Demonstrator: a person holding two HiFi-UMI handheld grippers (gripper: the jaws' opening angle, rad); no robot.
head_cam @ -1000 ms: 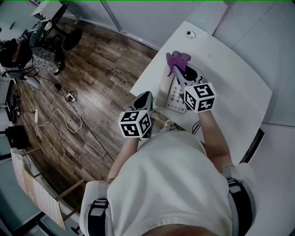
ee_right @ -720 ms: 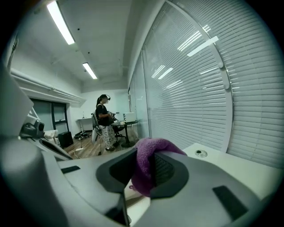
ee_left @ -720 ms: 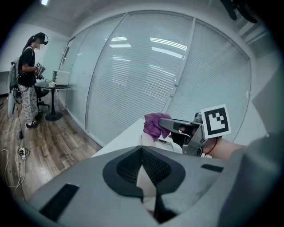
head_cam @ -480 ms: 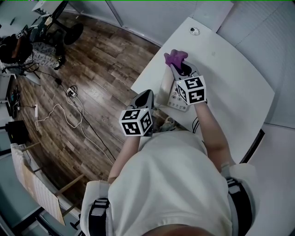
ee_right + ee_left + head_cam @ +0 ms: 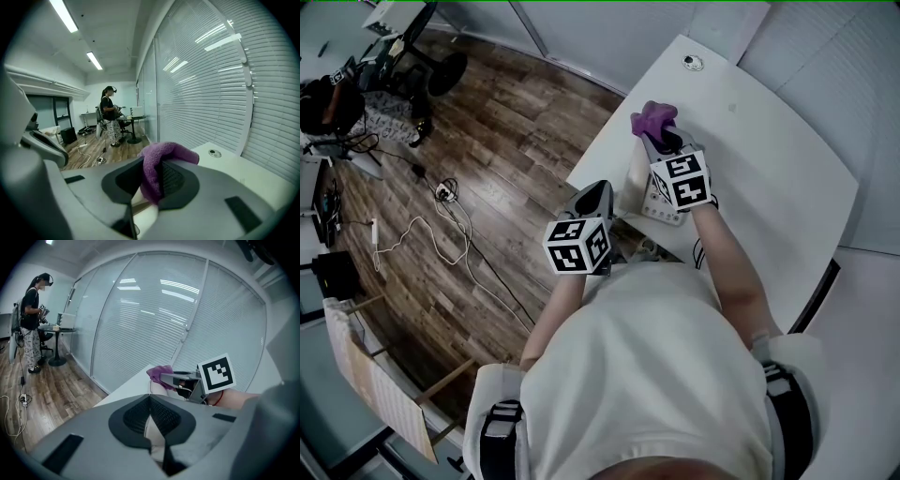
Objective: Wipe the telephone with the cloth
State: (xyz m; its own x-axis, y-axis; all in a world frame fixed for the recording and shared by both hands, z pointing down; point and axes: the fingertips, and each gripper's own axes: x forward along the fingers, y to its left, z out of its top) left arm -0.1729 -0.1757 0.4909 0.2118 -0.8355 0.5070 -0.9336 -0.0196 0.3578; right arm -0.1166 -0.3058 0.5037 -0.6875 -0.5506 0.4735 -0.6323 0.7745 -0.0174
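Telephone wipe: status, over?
Right gripper shut on purple cloth, at far end of telephone. Left gripper shut, beside telephone. Nothing in the way.

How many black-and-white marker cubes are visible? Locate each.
2 cubes: one on the left gripper beside the white table, one on the right gripper over the white telephone.

The person wears a white short-sleeved T-shirt (image 5: 647,366), and a dark strap with pale fittings (image 5: 502,427) lies over each shoulder. Just behind the right hand-held gripper (image 5: 654,141), a thin red cord (image 5: 219,398) circles the wrist. That gripper and the left hand-held gripper (image 5: 600,190) are both moulded in smooth grey plastic. At the rear of each sits a white cube (image 5: 577,246) printed with black square markers. The inner faces of the jaws carry black ribbed pads (image 5: 136,416).
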